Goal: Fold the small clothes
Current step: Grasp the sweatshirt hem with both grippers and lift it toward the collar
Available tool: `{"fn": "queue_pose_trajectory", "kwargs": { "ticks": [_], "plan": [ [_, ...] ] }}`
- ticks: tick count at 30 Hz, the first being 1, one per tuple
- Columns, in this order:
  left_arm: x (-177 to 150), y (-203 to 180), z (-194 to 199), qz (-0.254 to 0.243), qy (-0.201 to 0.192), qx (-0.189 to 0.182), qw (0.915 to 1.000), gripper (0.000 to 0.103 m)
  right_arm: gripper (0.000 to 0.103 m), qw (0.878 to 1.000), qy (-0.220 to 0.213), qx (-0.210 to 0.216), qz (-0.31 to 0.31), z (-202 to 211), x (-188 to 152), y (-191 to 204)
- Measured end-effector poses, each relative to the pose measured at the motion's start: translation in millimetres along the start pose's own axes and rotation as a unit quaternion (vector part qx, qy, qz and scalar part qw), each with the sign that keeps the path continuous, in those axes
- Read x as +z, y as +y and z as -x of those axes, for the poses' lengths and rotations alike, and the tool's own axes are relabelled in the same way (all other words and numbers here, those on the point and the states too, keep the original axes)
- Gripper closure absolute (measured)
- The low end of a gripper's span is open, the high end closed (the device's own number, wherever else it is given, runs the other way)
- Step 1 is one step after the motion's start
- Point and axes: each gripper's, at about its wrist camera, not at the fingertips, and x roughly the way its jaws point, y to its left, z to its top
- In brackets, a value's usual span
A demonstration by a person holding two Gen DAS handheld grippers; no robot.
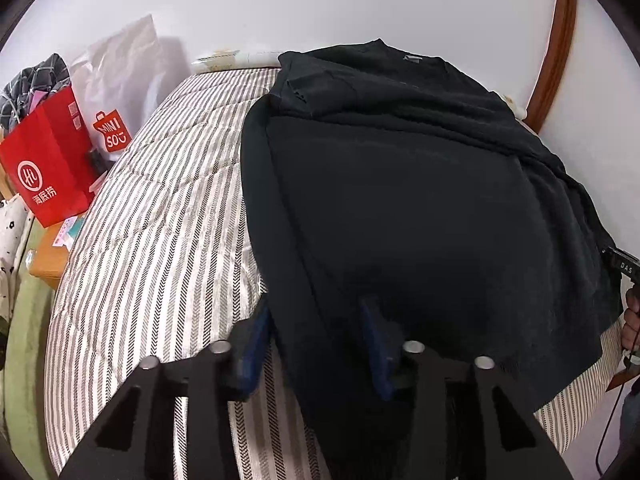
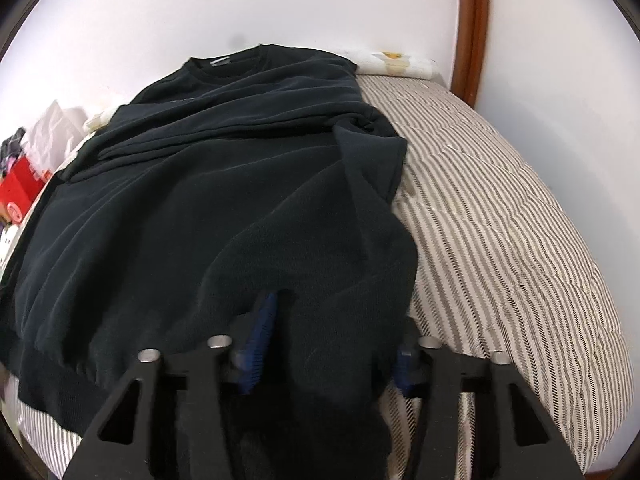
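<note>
A black sweater [image 1: 400, 184] lies spread on the striped bed, collar toward the wall, with one sleeve folded across its chest [image 2: 240, 120]. My left gripper [image 1: 316, 340] sits at the sweater's near left hem corner. Its blue pads [image 1: 256, 340] close on a ridge of dark fabric that fills the gap between them. My right gripper [image 2: 332, 344] is at the near right hem corner. Bunched black cloth rises between its blue pads [image 2: 260, 328] and runs back toward the camera. In the left wrist view, the right gripper's body [image 1: 622, 264] and a hand show at the right edge.
The bed has a grey-and-white striped quilt [image 2: 500, 220] against a white wall. A red paper bag [image 1: 48, 160] and a white Miniso bag [image 1: 116, 80] stand left of the bed. A brown wooden frame [image 2: 474, 20] runs up the wall at the right.
</note>
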Motion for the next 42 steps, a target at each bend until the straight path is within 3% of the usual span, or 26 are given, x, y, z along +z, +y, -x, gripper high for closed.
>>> {"fn": "queue_pose_trajectory", "kwargs": {
  "ticks": [2,3,7,15,23,30,34,42],
  "plan": [
    [-0.7,0.6,0.5,0.007,0.000,0.005,1.0000,0.083,0.092,1.000,-0.002,0.019,0.005,3.0,-2.5,3.7],
    [0.2,1.0,0.5,0.012,0.004,0.000,0.9999,0.093,0.094,1.000,-0.002,0.025,0.002,4.3,-3.6,4.6],
    [4.3,4.7,5.2,0.028,0.017,-0.013,0.9994,0.096,0.096,0.999,-0.019,0.023,-0.011,17.9,-9.1,1.1],
    [-3.7,11.7,53.3,0.050,-0.010,-0.051,0.9974,0.097,0.096,0.996,-0.061,0.052,-0.033,73.5,-31.0,-23.4],
    [-20.0,11.3,97.0,0.039,-0.041,-0.091,0.9943,0.097,0.096,0.992,-0.101,0.069,-0.033,120.0,-42.3,-33.3],
    [13.0,11.0,110.4,0.051,-0.083,-0.097,0.9905,0.097,0.096,0.987,-0.134,0.076,-0.045,131.2,-9.8,-33.6],
    [44.7,7.9,111.8,0.051,-0.112,-0.084,0.9888,0.097,0.096,0.984,-0.152,0.078,-0.059,130.9,26.8,-36.0],
    [116.5,3.5,70.2,0.069,-0.125,-0.053,0.9883,0.096,0.096,0.983,-0.151,0.078,-0.072,92.6,108.7,-31.1]
  ]
}}
